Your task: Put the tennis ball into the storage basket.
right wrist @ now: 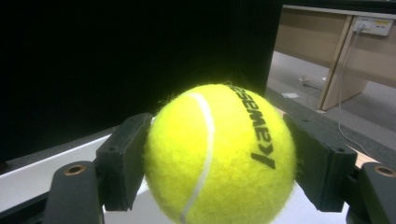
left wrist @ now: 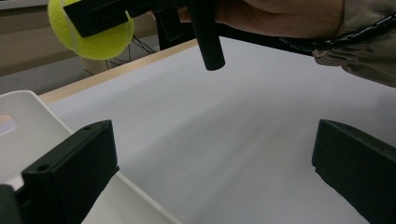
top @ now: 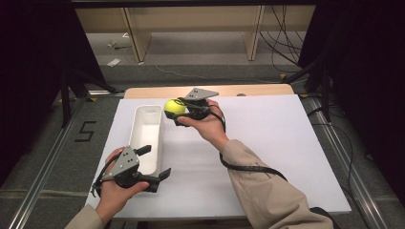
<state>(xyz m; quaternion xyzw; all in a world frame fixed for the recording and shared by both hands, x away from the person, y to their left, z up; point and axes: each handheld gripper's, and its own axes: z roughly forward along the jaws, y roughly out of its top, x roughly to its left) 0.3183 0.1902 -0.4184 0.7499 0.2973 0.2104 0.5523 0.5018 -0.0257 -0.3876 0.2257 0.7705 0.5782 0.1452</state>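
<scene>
A yellow tennis ball [top: 174,107] [right wrist: 219,156] [left wrist: 93,35] hangs in the air just right of the far end of a white oblong bin [top: 148,125], with my right gripper [top: 175,109] [right wrist: 219,163] shut on it, one black jaw pressed on each side. Black lettering shows on the ball in the right gripper view. My left gripper [top: 155,162] [left wrist: 215,163] rests near the table's front left, beside the near end of the bin [left wrist: 28,112], its jaws wide open with nothing between them.
A white board [top: 267,143] covers the table, with a wooden edge [top: 248,89] at the back. Metal rails [top: 43,162] run along both sides. Wooden furniture legs and cables [top: 282,43] stand on the floor beyond. Black drapes flank the scene.
</scene>
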